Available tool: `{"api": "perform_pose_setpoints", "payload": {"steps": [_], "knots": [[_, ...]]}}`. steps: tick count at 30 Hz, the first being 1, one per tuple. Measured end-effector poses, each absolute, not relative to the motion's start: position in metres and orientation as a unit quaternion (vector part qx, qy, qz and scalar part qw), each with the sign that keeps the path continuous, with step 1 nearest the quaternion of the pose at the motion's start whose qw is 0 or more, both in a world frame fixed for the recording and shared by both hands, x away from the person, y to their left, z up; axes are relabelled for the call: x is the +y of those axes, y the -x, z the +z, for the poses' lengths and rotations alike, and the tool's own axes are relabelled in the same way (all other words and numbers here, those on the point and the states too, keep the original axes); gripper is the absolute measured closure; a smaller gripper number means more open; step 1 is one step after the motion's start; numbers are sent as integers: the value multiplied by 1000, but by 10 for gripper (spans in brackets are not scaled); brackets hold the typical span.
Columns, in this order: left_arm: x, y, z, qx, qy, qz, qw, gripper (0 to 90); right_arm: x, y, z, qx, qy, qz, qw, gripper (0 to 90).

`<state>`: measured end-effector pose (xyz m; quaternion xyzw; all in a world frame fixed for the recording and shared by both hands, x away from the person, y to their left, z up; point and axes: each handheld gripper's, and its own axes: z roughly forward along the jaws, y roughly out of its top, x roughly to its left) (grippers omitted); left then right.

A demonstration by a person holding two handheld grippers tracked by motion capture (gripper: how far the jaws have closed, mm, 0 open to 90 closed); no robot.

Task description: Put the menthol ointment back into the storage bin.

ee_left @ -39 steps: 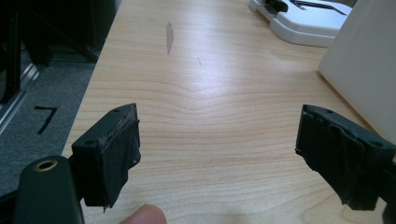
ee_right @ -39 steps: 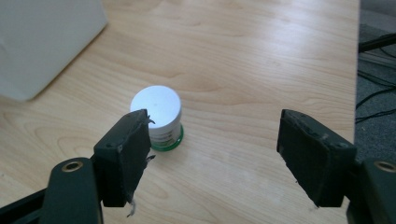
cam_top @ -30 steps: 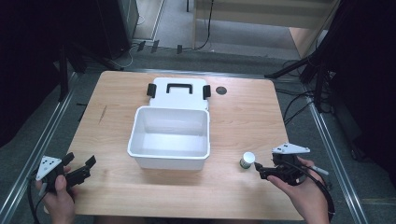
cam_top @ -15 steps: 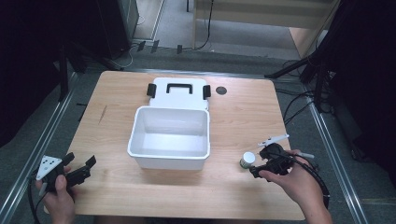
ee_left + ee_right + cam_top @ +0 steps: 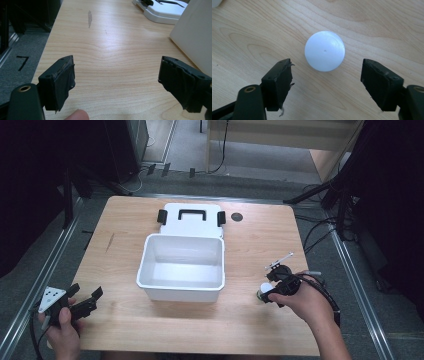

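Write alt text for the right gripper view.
A small round white cap, seen from above, stands on a wooden table, just ahead of the open right gripper. The two black jaws rise from the bottom edge, one on each side of the cap, and neither touches it.

A rectangular light wooden table (image 5: 150,227) carries an open white plastic box (image 5: 182,262), seen empty, at its centre. The box's flat white lid with black handle and black side latches (image 5: 190,217) lies just behind it, touching its far rim. A small dark round hole (image 5: 236,216) sits right of the lid. A grey smear (image 5: 89,17) marks the tabletop's left part. Grey carpeted floor (image 5: 30,280) surrounds the table.
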<state>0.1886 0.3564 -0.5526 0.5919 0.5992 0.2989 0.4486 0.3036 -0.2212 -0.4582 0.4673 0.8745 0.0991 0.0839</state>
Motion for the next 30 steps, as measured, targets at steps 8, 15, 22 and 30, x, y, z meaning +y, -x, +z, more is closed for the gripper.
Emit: {"api": "perform_pose_setpoints", "payload": {"steps": [8,15,22,30], "knots": [[356,-189,-553,599,-592,298,449,144,-211,-315,-462,872,-478,81,70,313],[356,-189,-553,600,-591,298,449,144,-210,-323,-466,870,-483,75,65,349],[357,-189,-553,599,-589,299,452,144,-211,-327,-473,864,-498,59,44,405],[356,-188,-553,599,-590,300,450,144,-210,-330,-476,866,-495,56,31,505]]}}
